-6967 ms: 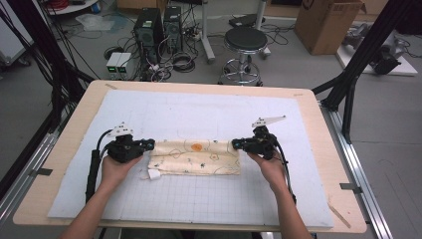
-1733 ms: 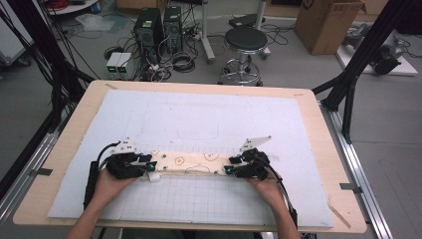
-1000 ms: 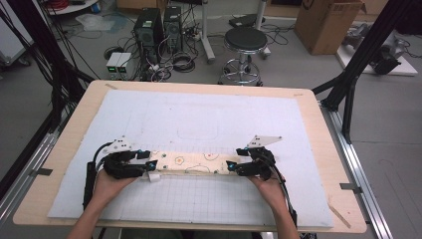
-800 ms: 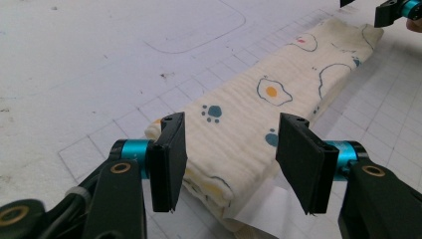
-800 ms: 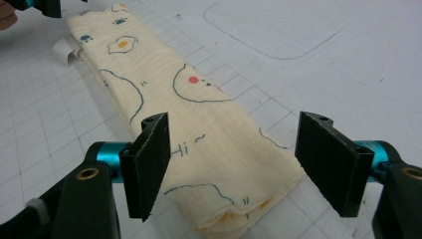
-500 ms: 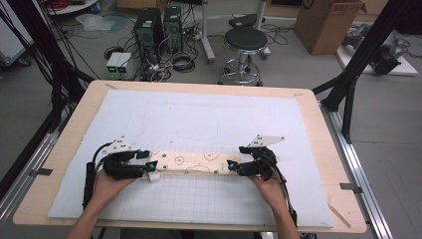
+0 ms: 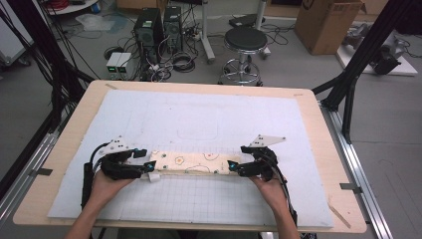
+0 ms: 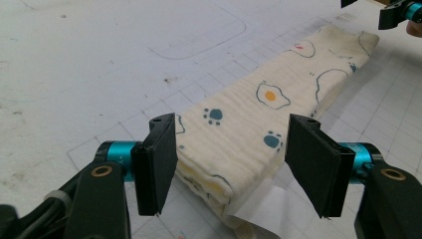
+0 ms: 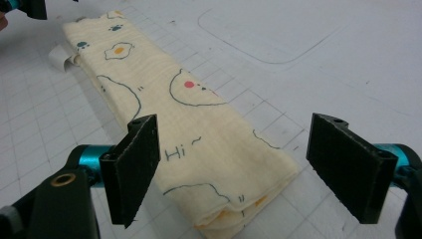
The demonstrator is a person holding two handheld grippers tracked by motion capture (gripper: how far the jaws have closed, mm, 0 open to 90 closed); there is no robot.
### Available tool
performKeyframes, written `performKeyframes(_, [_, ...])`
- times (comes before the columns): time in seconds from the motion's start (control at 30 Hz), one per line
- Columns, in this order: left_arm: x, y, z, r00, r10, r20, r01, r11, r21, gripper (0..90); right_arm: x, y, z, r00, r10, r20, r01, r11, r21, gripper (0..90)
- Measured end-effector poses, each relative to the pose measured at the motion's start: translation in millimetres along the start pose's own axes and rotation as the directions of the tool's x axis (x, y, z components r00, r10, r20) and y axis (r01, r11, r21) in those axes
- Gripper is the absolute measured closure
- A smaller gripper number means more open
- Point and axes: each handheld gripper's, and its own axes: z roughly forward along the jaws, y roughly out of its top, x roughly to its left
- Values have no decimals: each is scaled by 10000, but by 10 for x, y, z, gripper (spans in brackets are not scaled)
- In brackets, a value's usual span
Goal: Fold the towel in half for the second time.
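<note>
**Folded cloth lay in a long strip, a claw released at each end**

The cloth (image 7: 191, 162), a cream piece printed with fried eggs, paw marks and little faces, lay folded into a narrow band on the gridded mat (image 7: 209, 114) near the front edge of the counter (image 7: 323, 149). It ran from side to side in front of the person, which put one short end within reach of each hand.

The left claw (image 8: 231, 164) stood released, its two black jaws spread apart on either side of the cloth's near end without pressing it. In the left gripper view the stacked layers showed at that end, with a white tag (image 8: 259, 211) sticking out from beneath. The right claw (image 9: 249, 164) was released too, its jaws wide and straddling the opposite end, where the word "Hi" was printed.

Each claw probably sat at its own end so that the two could work the strip evenly, either to square the layers or to take hold for another fold. With both jaws open and level with the cloth, the next grip looked easy to take. The loose layers at the ends could slip apart if only the top one were caught.
</note>
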Motion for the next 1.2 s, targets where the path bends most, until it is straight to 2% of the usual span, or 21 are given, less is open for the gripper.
performKeyframes(0.47, [-4, -56, -128, 9998, -145, -154, 140, 9995, -285, 335, 19, -39, -93, 9991, 76, 407, -67, 9997, -222, 158])
performKeyframes(0.7, [-51, -92, -163, 9997, -173, -180, 167, 9993, -325, 329, 35, -71, -145, 9985, 145, 532, -129, 9995, -296, 129])
performKeyframes(1.2, [-111, -178, -289, 9988, -263, -409, 244, 9986, -474, 314, 71, -200, -327, 9966, 206, 796, -174, 9990, -407, 123])
